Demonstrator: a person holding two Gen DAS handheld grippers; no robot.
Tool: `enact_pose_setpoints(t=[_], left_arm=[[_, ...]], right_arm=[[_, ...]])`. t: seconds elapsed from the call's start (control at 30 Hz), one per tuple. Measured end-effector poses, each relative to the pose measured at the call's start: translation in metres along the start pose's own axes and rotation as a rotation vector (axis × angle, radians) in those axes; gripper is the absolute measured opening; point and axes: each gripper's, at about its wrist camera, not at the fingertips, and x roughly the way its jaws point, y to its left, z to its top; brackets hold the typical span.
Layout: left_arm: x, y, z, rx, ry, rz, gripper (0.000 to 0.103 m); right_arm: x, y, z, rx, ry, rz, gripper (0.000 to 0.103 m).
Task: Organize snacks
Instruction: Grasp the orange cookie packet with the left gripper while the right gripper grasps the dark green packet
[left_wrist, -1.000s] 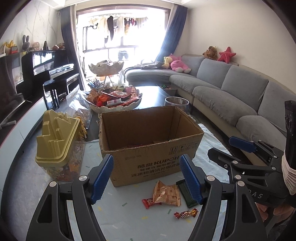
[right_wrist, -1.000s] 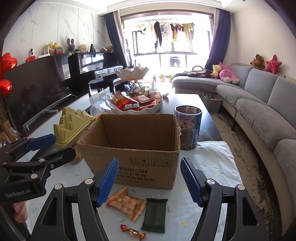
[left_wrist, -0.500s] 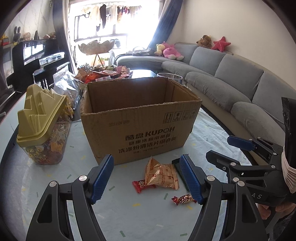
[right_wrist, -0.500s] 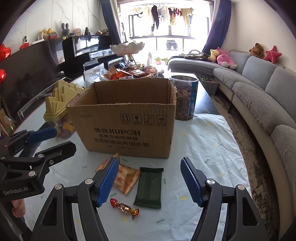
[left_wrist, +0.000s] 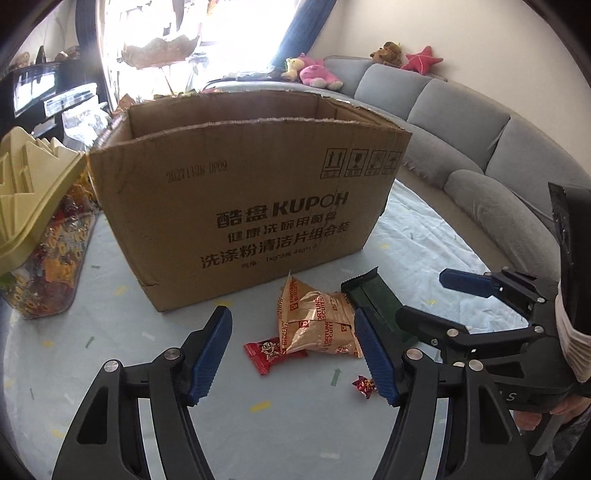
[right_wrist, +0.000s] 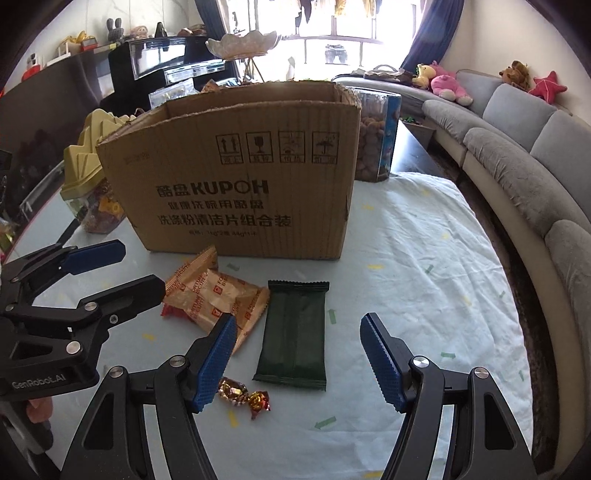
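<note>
Both claws spread wide and empty, left gripper (left_wrist: 291, 349) over the biscuit packet (left_wrist: 317, 321), right gripper (right_wrist: 299, 356) over the green wrapper (right_wrist: 295, 332), both snacks just before the cardboard box (right_wrist: 240, 177), likely their destination.

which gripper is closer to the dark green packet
Right. The right gripper hangs open straddling the dark green packet, which lies between its fingers. The left gripper is open over the orange biscuit bag beside it, left of the packet.
</note>
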Motion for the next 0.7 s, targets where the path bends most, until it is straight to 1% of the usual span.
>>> enact_pose_setpoints(t=[0.13, 0.33, 0.5, 0.6, 0.7], left_arm=[[0.013, 0.006, 0.0, -0.015, 0.032, -0.033, 0.062], [0.027, 0.012, 0.002, -0.032, 0.07, -0.073, 0.057], [0.041, 0.011, 0.002, -0.018, 0.101, -0.074, 0.053], [0.044, 0.01, 0.001, -0.018, 0.108, -0.084, 0.053], [0.048, 0.008, 0.002, -0.014, 0.115, -0.091, 0.05]], right_arm=[[0.014, -0.002, -0.002, 0.019, 0.043, 0.009, 0.07], [0.029, 0.0, -0.004, 0.027, 0.072, 0.016, 0.07], [0.037, 0.001, -0.004, 0.029, 0.088, 0.017, 0.069], [0.042, 0.004, -0.005, 0.017, 0.096, 0.01, 0.067], [0.045, 0.006, -0.006, 0.02, 0.101, 0.013, 0.065]])
